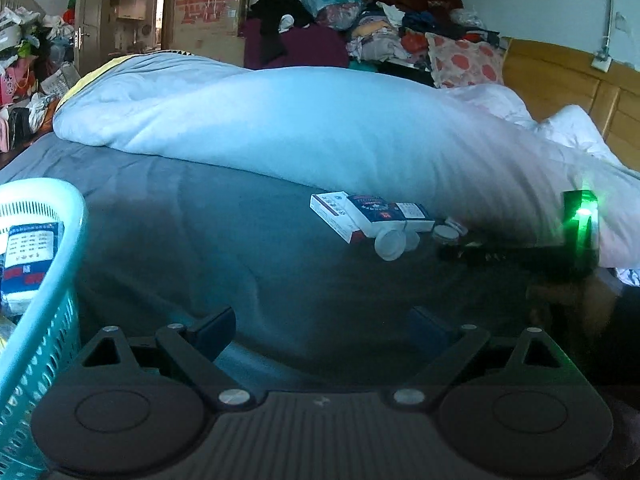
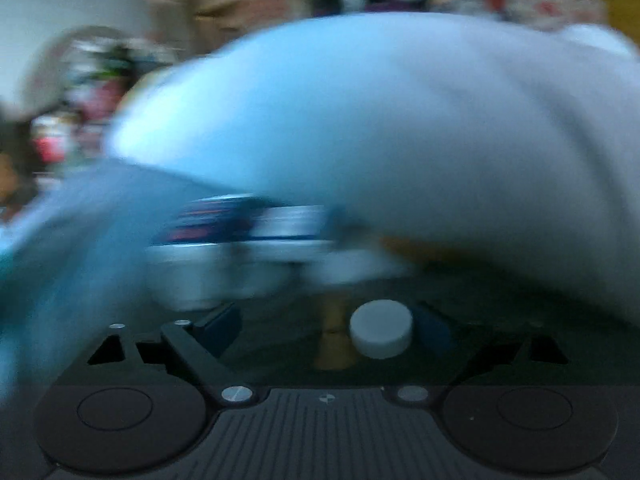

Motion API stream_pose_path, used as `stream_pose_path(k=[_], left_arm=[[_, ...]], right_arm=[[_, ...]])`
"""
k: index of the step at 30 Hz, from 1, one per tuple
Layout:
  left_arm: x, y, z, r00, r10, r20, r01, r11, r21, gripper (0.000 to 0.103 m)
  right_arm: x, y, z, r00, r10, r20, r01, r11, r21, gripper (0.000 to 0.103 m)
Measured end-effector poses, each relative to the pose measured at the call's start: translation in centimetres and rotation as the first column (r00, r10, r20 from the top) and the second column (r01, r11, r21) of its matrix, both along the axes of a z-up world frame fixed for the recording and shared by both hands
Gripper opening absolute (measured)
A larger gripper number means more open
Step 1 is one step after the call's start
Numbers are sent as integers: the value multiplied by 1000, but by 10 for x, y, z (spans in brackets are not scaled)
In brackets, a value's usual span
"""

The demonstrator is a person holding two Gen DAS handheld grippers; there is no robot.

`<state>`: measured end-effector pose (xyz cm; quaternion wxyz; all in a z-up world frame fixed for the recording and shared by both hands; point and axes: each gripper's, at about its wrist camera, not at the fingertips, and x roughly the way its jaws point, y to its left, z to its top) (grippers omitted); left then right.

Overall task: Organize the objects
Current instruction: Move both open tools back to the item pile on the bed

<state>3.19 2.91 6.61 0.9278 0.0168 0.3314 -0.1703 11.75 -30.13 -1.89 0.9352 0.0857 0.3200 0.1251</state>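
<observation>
Medicine boxes (image 1: 370,216) and little white bottles (image 1: 390,244) lie in a small heap on the gray bed sheet (image 1: 200,220), right at the foot of the big pale blue blanket (image 1: 320,120). From my left tool they sit at about one o'clock, well apart from it. The teal basket (image 1: 44,320) is at nine o'clock, just beside my left tool, and one box (image 1: 28,264) is already inside it.

My left gripper (image 1: 324,332) has its fingers spread wide, with nothing between them. It hangs over bare sheet.

My right gripper (image 2: 328,328) is down by the heap, over at three o'clock in the left view. Its picture is very smeary. A small white round cap (image 2: 381,328) shows sharp next to its right finger (image 2: 434,330), while all else is a blur. The fingers look spread apart, with a wide gap on the left side of the cap. I cannot tell if the cap is touching that finger.

I think I am at the picking-up step, with some things packed and more left to go. Next, the right tool needs to close on the bottle with the white cap. Then it must carry it across to the basket at nine o'clock and let go over it.
</observation>
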Motion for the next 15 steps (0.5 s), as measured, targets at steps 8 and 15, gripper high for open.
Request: stream_pose_path(k=[8, 15], left_arm=[[0, 14, -7, 999, 35, -18, -35, 999, 0, 97], [-7, 26, -1, 995, 94, 30, -94, 996, 4, 96]], right_arm=[[-86, 37, 20, 989, 75, 130, -81, 996, 38, 92], [-98, 48, 12, 986, 150, 75, -156, 984, 82, 88]])
